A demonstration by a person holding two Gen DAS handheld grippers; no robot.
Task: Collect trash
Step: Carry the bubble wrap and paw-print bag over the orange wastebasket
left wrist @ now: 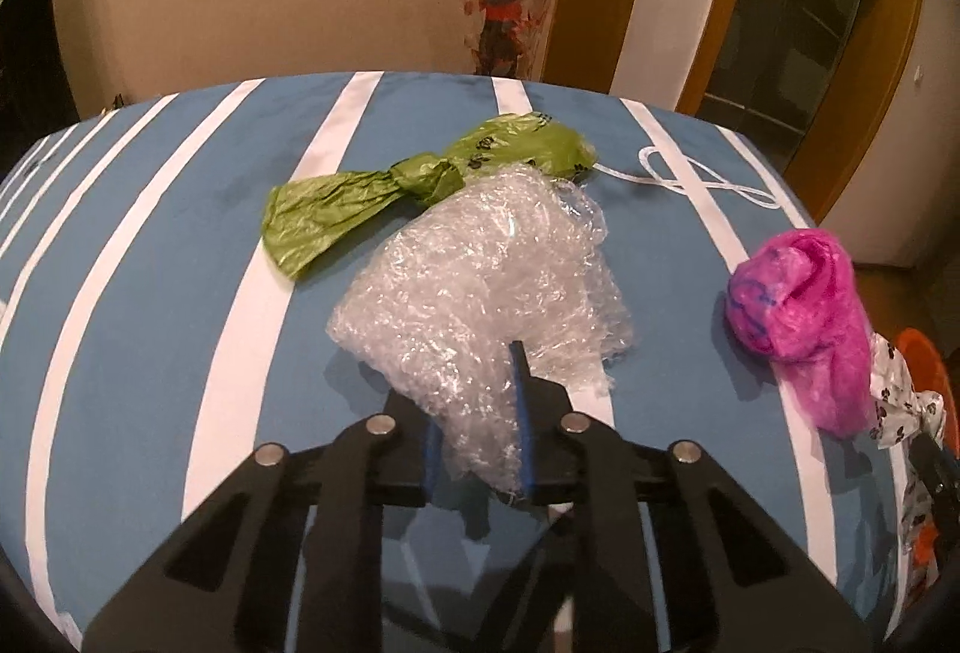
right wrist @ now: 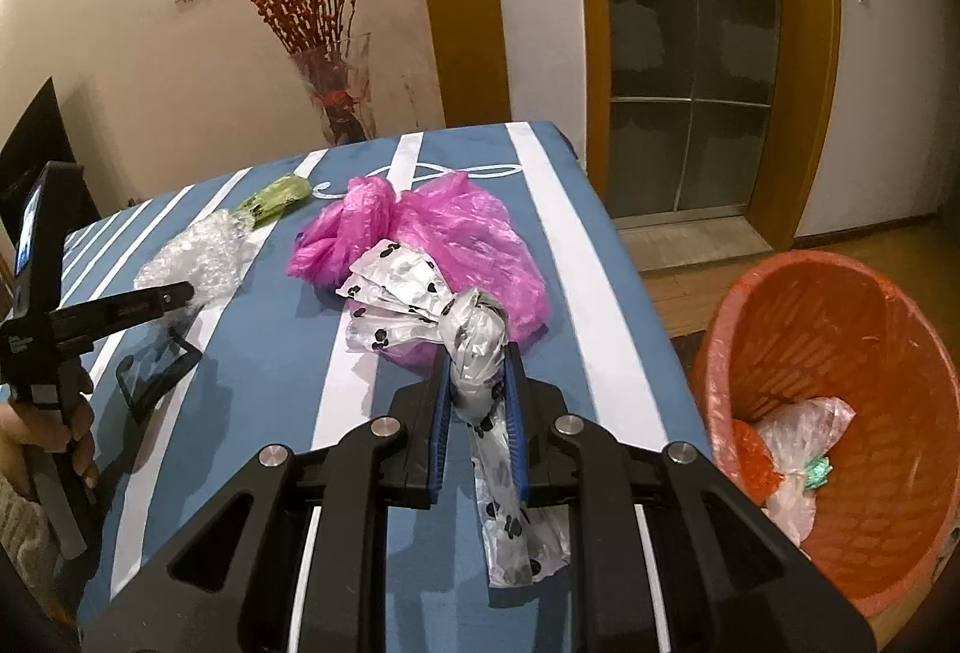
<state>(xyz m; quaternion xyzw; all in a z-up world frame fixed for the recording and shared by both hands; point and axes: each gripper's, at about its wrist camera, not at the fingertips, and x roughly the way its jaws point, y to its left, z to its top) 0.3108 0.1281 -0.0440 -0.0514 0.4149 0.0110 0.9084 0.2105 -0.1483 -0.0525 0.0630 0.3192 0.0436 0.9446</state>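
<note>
A crumpled clear plastic wrap lies mid-table, and my left gripper is shut on its near end, blue pads pressing both sides. Behind it lies a knotted green bag. A pink bag sits to the right. In the right wrist view my right gripper is shut on the knotted neck of a white paw-print bag, which rests against the pink bag. The clear wrap and green bag lie at the far left there.
An orange trash basket lined with plastic stands off the table's right edge, with some trash inside. The blue, white-striped tablecloth covers the table. A glass vase of red branches stands behind. A hand holds the left gripper.
</note>
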